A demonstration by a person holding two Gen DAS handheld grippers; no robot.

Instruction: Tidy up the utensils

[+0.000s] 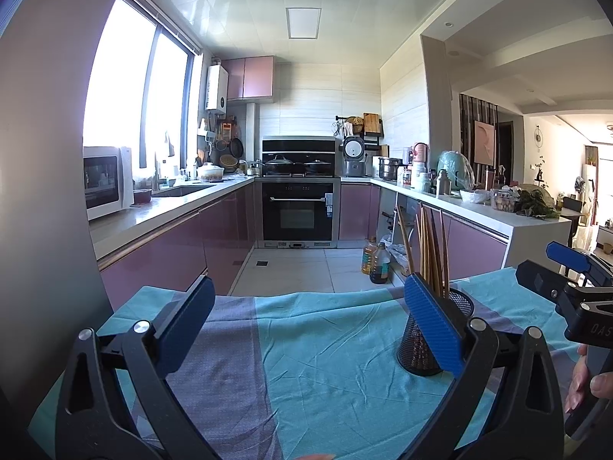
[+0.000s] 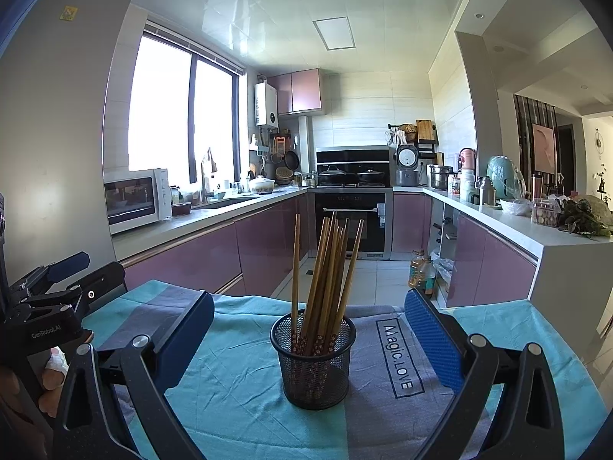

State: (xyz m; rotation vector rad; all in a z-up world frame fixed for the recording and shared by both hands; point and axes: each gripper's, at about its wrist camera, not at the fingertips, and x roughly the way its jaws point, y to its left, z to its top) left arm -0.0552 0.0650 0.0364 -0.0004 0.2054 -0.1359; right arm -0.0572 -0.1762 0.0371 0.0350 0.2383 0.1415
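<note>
Strong daylight comes in through the window (image 2: 180, 115), which is blown out to white, and it gives glare on the glossy ceiling (image 2: 245, 19). Both pictures are sharp in the middle. The fisheye lens bends straight lines and leaves dark corners at the edges.

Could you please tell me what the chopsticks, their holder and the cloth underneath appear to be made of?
Chopsticks: probably wood or bamboo, matte tan shafts with patterned ends. Holder: black metal mesh, see-through lattice. Cloth: woven fabric, teal and grey, visibly creased.
</note>
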